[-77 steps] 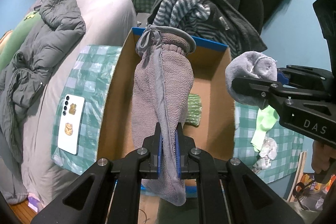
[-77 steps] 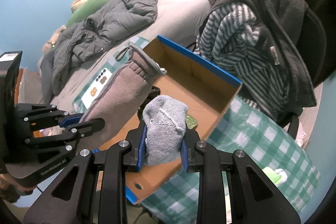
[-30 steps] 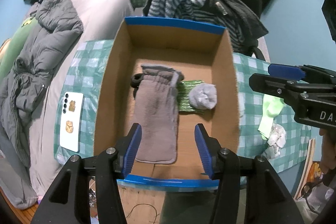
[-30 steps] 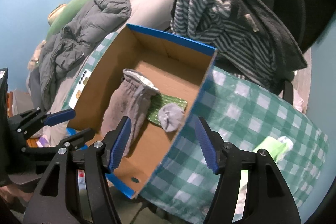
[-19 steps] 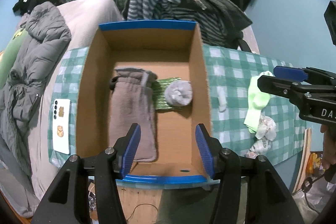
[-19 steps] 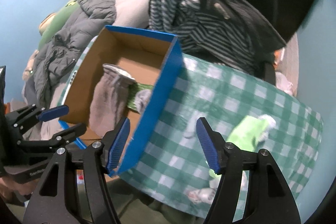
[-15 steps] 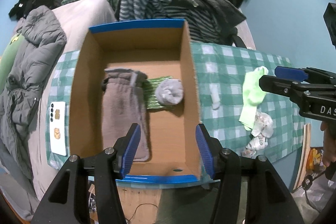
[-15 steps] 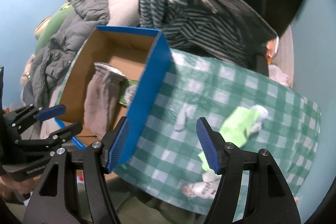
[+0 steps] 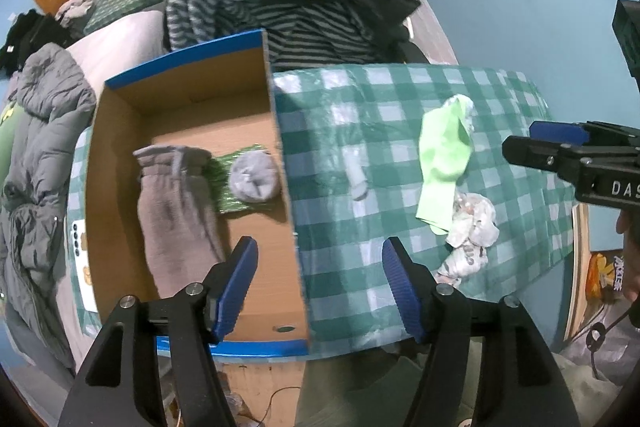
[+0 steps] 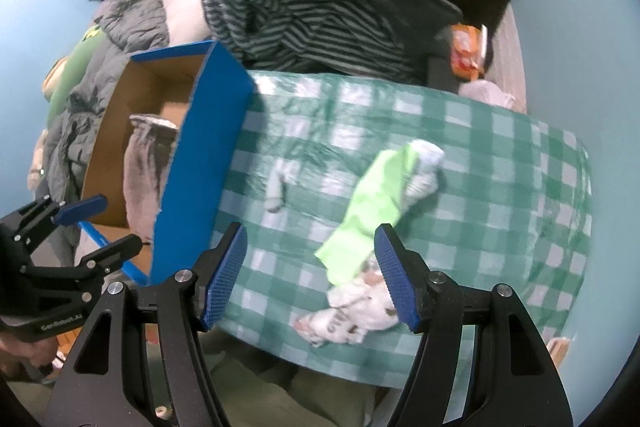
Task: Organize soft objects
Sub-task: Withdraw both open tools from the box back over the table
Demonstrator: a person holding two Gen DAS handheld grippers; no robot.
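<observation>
Cardboard box (image 9: 188,115) with blue rim, standing at the left end of a bench (image 9: 400,99) under green checked cloth. Left wrist view looks down into the box: long grey-brown fleece piece (image 9: 176,215), rolled grey sock (image 9: 254,182) and, half covered by that sock, a green patterned item (image 9: 224,179) of unclear kind. Right wrist view shows only the fleece piece's cuff (image 10: 148,163); the blue outer wall (image 10: 196,163) hides the sock and the green item. On the cloth lie a lime-green sock (image 9: 444,159), a crumpled white printed sock (image 9: 470,235) touching its lower end, and a small pale item (image 9: 356,175), blurred in both views. Left tongs (image 9: 318,267) have just been opening and stand wide and empty, straddling the box's right wall. Right tongs (image 10: 308,263) likewise stand wide and empty above the lime-green sock (image 10: 360,223) and white sock (image 10: 352,311); their body is cut off at the left view's right edge (image 9: 560,151).
</observation>
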